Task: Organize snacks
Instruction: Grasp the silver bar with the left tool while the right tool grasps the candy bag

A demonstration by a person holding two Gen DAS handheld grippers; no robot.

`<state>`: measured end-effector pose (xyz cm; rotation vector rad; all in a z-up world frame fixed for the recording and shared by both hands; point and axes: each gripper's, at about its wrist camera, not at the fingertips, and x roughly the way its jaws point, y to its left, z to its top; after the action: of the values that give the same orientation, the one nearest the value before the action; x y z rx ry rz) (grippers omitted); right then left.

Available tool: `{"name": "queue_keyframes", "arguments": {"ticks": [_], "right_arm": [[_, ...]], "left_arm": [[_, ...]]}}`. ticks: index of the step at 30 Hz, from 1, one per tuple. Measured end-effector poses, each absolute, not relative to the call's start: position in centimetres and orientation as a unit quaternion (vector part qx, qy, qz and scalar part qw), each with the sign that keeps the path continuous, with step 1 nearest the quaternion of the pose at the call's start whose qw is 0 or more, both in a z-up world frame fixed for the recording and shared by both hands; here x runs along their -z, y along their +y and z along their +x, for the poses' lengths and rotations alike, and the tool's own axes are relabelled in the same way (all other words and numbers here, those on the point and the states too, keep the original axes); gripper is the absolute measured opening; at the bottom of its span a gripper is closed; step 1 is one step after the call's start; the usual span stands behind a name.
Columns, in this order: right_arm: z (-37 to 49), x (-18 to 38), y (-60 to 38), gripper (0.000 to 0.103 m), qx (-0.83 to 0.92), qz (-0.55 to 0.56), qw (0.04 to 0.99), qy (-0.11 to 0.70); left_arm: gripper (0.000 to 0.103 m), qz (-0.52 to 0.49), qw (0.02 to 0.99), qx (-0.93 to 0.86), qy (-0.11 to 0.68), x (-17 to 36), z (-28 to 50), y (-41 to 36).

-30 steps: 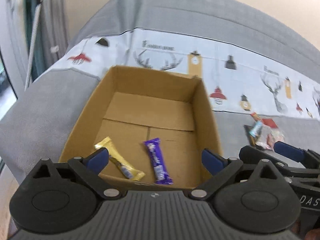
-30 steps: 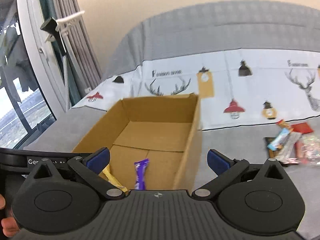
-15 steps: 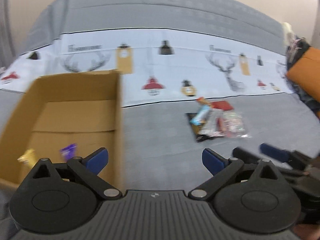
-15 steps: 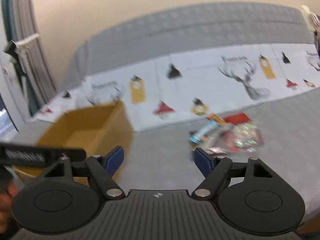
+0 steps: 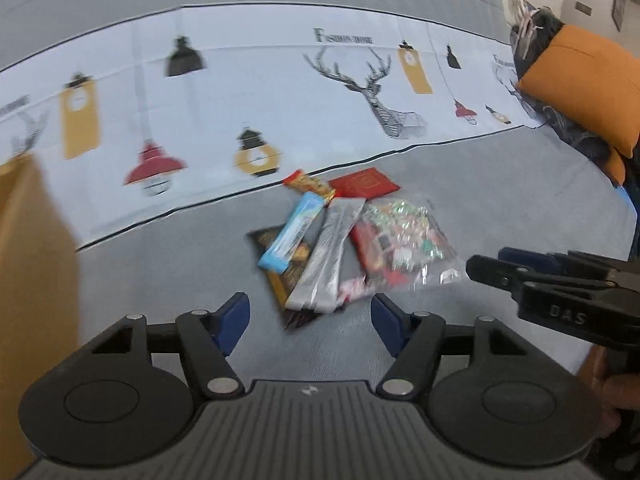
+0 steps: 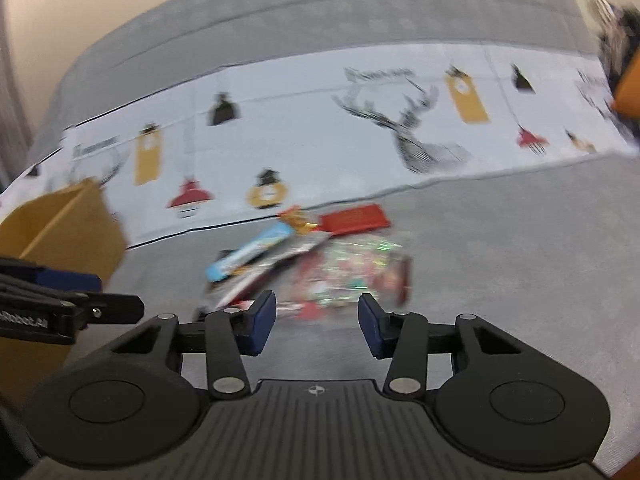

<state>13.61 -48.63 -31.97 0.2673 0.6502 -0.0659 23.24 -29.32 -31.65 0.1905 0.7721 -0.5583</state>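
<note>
I'm holding my left hand-held gripper with its blue pads apart, gripping nothing, just short of the pile of glossy snack wrappers lying on the grey textured bed cover. My right hand-held gripper is also gaping and empty, facing the same pile. A flat light-blue foil bar is lying across a long silver foil sachet, touching it; a crinkly clear bag of mixed candies is sitting just beside them. The brown corrugated cardboard box is standing well apart to the left.
</note>
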Motion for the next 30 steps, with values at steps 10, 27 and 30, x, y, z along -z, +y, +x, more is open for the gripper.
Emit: {"name": "queue_keyframes", "arguments": {"ticks": [10,27,30], "right_arm": [[19.2,37.0,-53.4,0.05,0.045,0.204,0.901,0.38],[16.4,33.4,-52.1,0.005,-0.016,0.221,0.916,0.334],[14.6,32.8,-50.9,0.005,-0.029,0.204,0.916,0.343]], "left_arm": [[0.049,0.107,0.859,0.331,0.375,37.4,31.1,-34.7],[0.02,0.067,0.831,0.32,0.451,36.8,26.2,-29.9],[0.02,0.078,0.829,0.314,0.457,37.4,24.3,-28.7]]}}
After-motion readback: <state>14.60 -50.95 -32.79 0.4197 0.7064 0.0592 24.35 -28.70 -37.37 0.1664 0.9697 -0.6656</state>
